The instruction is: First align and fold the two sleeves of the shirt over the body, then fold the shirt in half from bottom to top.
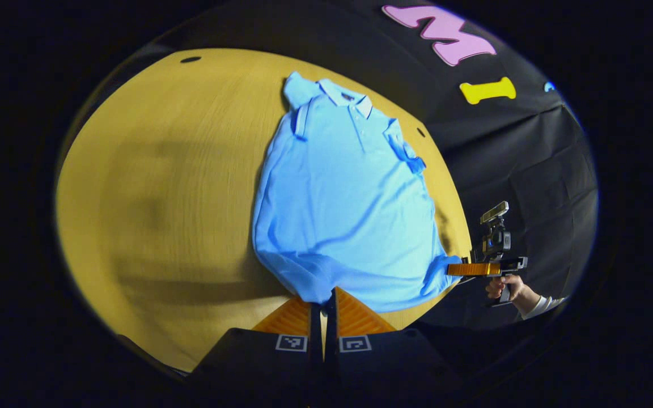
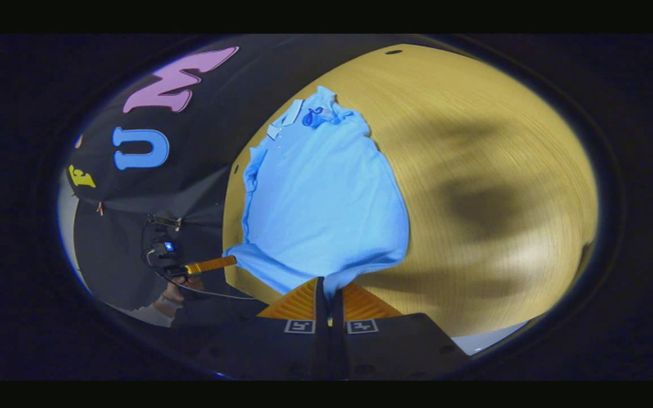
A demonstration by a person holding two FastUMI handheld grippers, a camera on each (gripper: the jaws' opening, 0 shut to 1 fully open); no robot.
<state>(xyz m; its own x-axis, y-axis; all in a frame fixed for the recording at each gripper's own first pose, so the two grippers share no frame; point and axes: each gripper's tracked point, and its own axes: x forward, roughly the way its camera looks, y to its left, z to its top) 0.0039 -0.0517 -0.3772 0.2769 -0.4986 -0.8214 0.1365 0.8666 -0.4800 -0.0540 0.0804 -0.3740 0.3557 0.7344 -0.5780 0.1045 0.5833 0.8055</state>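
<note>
- Lying collar-up on the wooden table, the light blue polo shirt has both sleeves folded in.
- Left gripper pinches its hem at 6 o'clock.
- Right gripper clamps the other hem corner, at 6 o'clock.

The hem corners of the shirt vanish between the closed fingers of the left gripper and the right gripper, so the cloth pinched there is hidden. In the left gripper view, the person's hand is small and its sleeve is cut off at the right rim. In the right gripper view, the mark at the shirt's far collar is too small to read. The wooden table is blurred towards the rims.
</note>
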